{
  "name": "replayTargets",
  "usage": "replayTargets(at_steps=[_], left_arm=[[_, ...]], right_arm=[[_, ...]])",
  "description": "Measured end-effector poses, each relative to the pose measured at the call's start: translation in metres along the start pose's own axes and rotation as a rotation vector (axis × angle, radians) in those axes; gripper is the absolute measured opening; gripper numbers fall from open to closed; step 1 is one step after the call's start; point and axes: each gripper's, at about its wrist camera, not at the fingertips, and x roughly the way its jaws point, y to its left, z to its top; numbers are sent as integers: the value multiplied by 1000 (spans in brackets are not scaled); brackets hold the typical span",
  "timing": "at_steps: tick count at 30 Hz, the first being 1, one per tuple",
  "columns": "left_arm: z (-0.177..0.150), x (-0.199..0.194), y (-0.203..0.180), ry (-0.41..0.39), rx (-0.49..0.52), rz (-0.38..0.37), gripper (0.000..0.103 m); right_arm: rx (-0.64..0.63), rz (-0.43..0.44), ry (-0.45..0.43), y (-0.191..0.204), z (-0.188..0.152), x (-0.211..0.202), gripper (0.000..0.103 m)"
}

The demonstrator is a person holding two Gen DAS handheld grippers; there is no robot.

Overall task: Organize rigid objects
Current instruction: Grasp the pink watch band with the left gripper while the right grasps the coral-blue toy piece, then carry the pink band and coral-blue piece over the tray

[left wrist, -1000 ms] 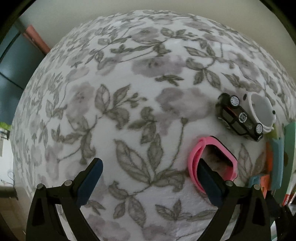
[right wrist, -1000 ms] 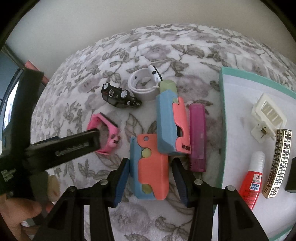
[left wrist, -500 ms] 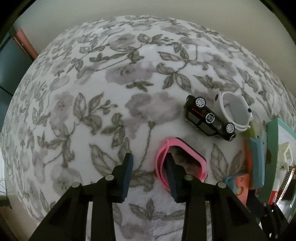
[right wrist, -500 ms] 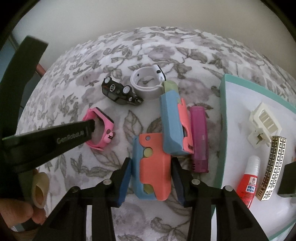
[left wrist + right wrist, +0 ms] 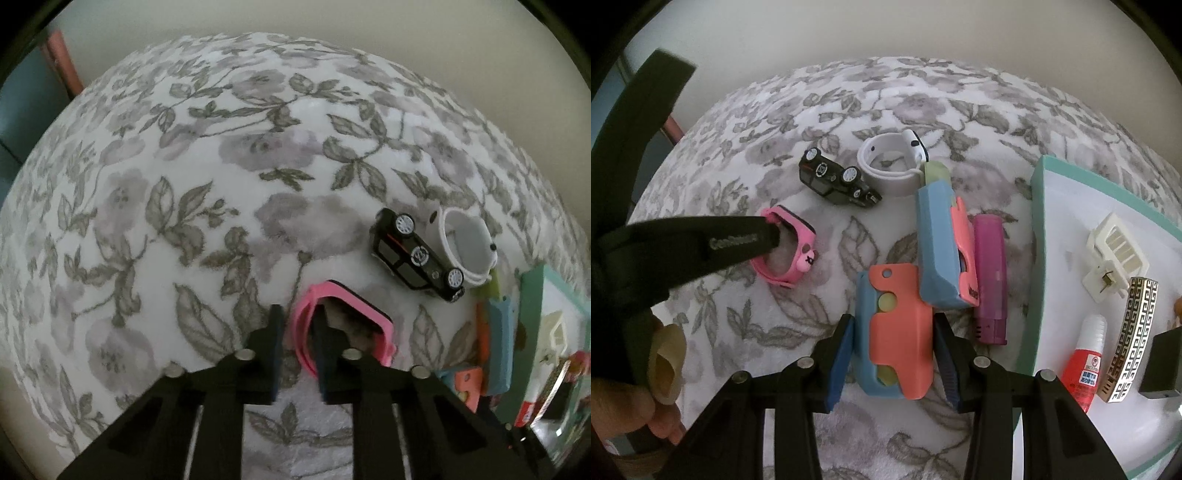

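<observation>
A pink child's watch (image 5: 386,338) lies on the floral cloth, and my left gripper (image 5: 298,321) is shut on the near side of its strap, one finger inside the loop and one outside. The right wrist view shows the same watch (image 5: 798,254) with that finger (image 5: 764,238) reaching into the loop. My right gripper (image 5: 893,325) is shut on an orange-and-blue case (image 5: 901,314), a pad against each long side. A second blue-and-orange case (image 5: 938,251) and a purple tube (image 5: 990,277) lie just beyond it.
A black toy car (image 5: 831,177) lies on its side beside a white watch (image 5: 890,166). The teal-rimmed white tray (image 5: 1036,221) at right holds a white clip (image 5: 1115,254), a red glue bottle (image 5: 1084,365) and a gold-patterned clip (image 5: 1130,336). A hand (image 5: 628,410) grips the left tool.
The left jaws went from wide apart to pinching the pink watch strap. The right jaws narrowed slightly onto the orange-and-blue case. Nothing on the cloth has shifted.
</observation>
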Motion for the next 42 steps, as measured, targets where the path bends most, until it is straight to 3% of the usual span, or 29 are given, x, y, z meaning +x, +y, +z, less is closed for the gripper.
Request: replayTargets(at_steps=[9, 22, 33, 36, 42], left_arm=[[3, -9, 27, -5, -115, -123, 10], [23, -91, 31, -199, -131, -167, 10], [28, -140, 14, -314, -78, -171, 10], [27, -145, 4, -324, -53, -169, 10], [22, -135, -24, -285, 6, -182, 10]], right_arm=[[66, 84, -1, -11, -1, -8, 44], [151, 200, -123, -26, 13, -56, 44], [242, 143, -281, -59, 25, -120, 44], [274, 147, -287, -72, 26, -125, 44], [280, 75, -249, -90, 21, -114, 44]])
